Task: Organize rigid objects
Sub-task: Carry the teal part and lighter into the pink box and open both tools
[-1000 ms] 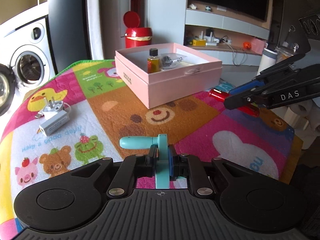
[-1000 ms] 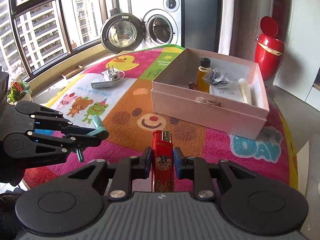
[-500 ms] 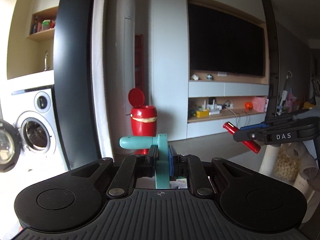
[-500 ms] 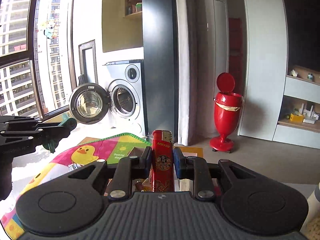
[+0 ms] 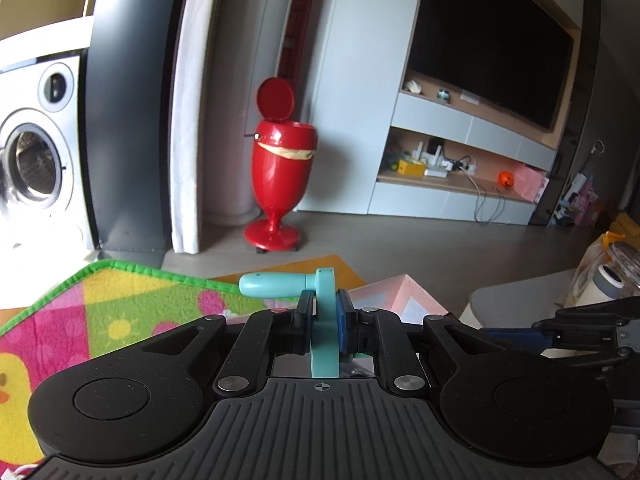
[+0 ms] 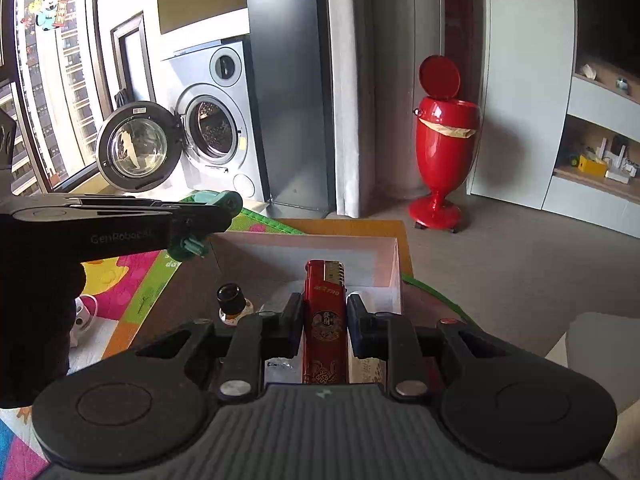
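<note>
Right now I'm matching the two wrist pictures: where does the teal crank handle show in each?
Left wrist: teal crank handle bottom centre, clamped in the left gripper.
Right wrist: teal crank handle left of centre, at that gripper's tip.
Shared landmark: red bin with its lid up.

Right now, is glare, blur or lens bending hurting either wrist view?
Left wrist view: sharp on the teal handle; the washing machine at the left edge is smeared and washed out; the TV bows. Right wrist view: the window is bright but readable; the red lighter and pink box are clear.
</note>
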{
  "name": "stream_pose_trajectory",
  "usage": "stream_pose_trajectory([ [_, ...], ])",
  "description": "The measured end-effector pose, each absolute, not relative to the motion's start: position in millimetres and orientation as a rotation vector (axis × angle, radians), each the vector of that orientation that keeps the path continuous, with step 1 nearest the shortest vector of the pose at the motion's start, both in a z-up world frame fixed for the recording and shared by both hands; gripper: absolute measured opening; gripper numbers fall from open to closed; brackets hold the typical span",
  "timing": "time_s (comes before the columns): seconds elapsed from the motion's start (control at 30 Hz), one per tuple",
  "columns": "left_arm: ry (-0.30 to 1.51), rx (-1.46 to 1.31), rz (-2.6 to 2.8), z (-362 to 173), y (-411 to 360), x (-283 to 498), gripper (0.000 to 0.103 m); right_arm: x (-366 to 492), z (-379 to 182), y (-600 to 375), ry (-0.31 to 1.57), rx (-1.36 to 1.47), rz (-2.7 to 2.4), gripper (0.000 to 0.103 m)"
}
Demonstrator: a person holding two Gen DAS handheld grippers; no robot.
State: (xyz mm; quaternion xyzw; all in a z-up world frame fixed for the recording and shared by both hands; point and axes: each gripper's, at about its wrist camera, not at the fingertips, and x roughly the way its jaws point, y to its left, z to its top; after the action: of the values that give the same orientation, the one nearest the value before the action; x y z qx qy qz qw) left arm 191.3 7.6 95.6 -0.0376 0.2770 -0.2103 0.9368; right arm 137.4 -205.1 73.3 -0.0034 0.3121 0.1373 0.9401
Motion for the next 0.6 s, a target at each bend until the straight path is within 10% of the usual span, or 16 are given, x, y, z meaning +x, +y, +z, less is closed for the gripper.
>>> stream_pose_trajectory([
  [0.23, 0.687, -0.174, -0.433, 74.2, 15.5, 210.4, 0.016, 135.5, 46.1, -198.8, 0.675, -0.009, 0.282, 0.026],
  [0.6, 0.552, -0.183, -0.215, 90.5, 136.6, 103.3, 0.016, 61.2, 53.1, -197.9, 0.544, -0.123, 0.307, 0.062],
])
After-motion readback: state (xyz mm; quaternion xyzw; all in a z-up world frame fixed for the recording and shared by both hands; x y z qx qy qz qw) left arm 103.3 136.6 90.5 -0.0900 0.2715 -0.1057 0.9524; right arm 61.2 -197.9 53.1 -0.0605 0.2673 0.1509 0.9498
